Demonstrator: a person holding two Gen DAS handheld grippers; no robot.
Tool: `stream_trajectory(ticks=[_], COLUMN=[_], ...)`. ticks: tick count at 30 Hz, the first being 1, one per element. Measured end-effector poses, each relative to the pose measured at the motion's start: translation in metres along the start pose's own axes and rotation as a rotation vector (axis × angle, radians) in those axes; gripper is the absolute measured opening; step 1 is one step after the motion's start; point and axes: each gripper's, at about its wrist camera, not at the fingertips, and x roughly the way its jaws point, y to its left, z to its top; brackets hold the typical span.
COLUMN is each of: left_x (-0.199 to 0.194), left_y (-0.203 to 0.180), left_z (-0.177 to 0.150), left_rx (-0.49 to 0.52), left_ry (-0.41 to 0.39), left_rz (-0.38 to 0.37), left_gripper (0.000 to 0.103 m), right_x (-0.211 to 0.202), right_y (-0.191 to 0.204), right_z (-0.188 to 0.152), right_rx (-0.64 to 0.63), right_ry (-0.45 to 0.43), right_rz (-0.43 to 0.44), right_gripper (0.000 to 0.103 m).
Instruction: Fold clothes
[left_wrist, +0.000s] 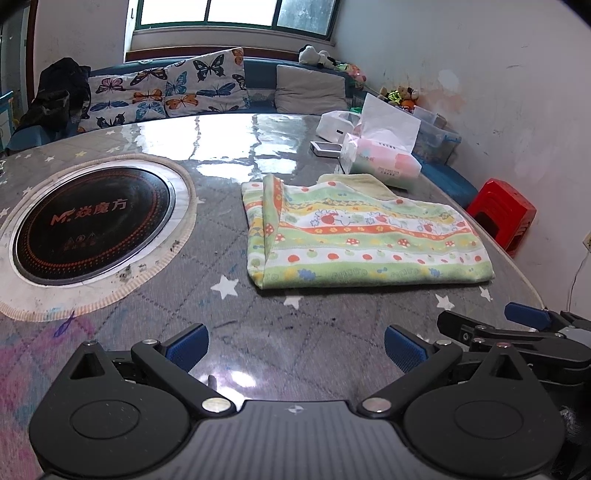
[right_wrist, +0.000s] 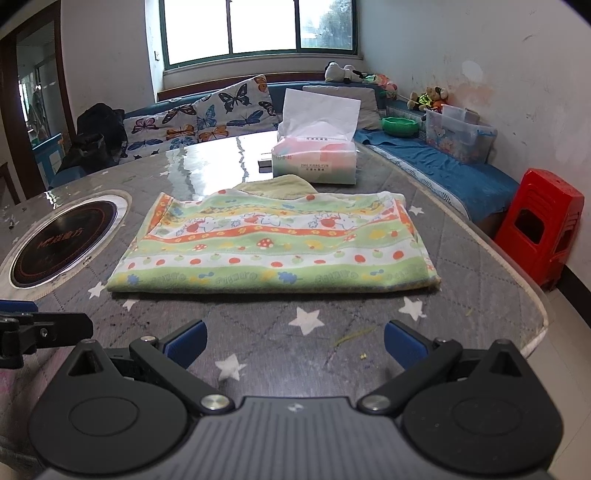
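Observation:
A green, yellow and orange patterned cloth (left_wrist: 365, 236) lies folded into a flat rectangle on the grey star-print table (left_wrist: 258, 325); it also shows in the right wrist view (right_wrist: 273, 247). A plain yellow-green part sticks out at its far edge (right_wrist: 277, 186). My left gripper (left_wrist: 295, 347) is open and empty, over the table short of the cloth's near left corner. My right gripper (right_wrist: 293, 345) is open and empty, just short of the cloth's near edge. The right gripper shows at the right edge of the left wrist view (left_wrist: 517, 328).
A round black induction plate (left_wrist: 94, 218) is set in the table to the left. A tissue pack (right_wrist: 316, 158) and a small flat device (left_wrist: 325, 147) lie behind the cloth. A red stool (right_wrist: 543, 225) stands right of the table edge. A bench with cushions runs behind.

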Motion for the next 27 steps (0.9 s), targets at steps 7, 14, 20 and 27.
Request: stream_trajectory(ticks=[7,14,20,27], left_x=[-0.005,-0.01,-0.014,-0.017], left_y=[-0.007,-0.012,-0.014,-0.014], left_z=[-0.007,-0.014,-0.021,-0.028], left_rx=[0.007,0.009,0.009,0.013], left_ry=[-0.005,-0.013,-0.019,-0.023], left_rz=[-0.005,-0.005,0.007,0.019], left_gripper=[0.103,0.103,0.103,0.103], right_x=[-0.007,-0.013,-0.013,-0.014], right_y=[-0.001,-0.004,-0.003,0.002], right_z=[-0.006,-0.013,-0.02,-0.024], right_rx=[0.006,0.015,0.019,0.006], right_ry=[-0.008,-0.015,-0.007,-0.007], right_rz=[0.006,0.006,0.018,0.028], right_gripper=[0.103,0.103,0.103,0.103])
